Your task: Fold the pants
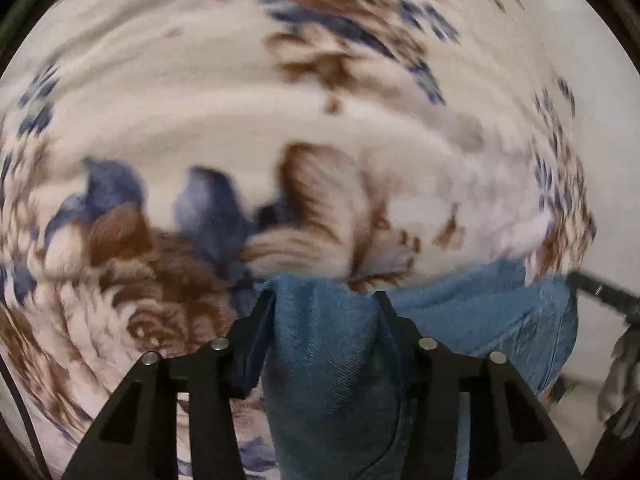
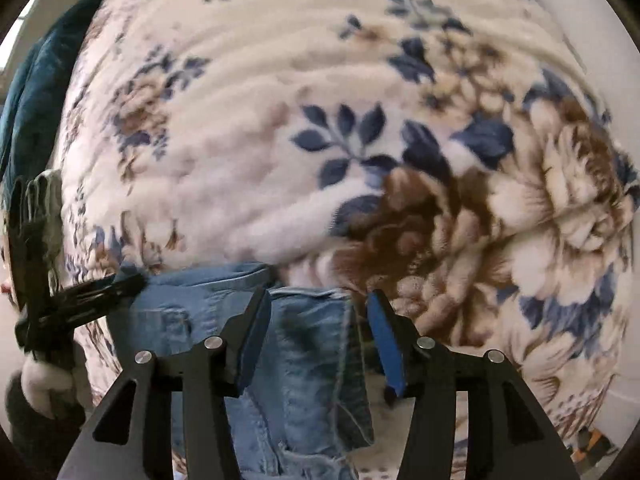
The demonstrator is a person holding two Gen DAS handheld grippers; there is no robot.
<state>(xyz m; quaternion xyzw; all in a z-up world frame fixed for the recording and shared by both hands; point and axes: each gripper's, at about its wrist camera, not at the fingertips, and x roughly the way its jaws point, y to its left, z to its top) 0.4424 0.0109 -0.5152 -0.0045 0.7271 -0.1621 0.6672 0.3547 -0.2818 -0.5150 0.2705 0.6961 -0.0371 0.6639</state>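
The blue denim pants (image 1: 328,360) lie on a floral blanket and hang down toward the camera in both wrist views. My left gripper (image 1: 323,298) is shut on a bunched fold of the denim, which fills the gap between its two black fingers. In the right wrist view the pants (image 2: 308,352) show a hem and a seam. My right gripper (image 2: 318,300) stands open around that edge, with a gap between the cloth and its right blue pad. The left gripper (image 2: 80,296) also shows there at the left edge, held by a gloved hand. Both views are blurred.
The white blanket (image 2: 280,100) with blue and brown flowers fills most of both views. A dark teal cloth (image 2: 36,72) lies at its far left edge. The right gripper (image 1: 600,292) appears at the right of the left wrist view, over a pale surface (image 1: 600,160).
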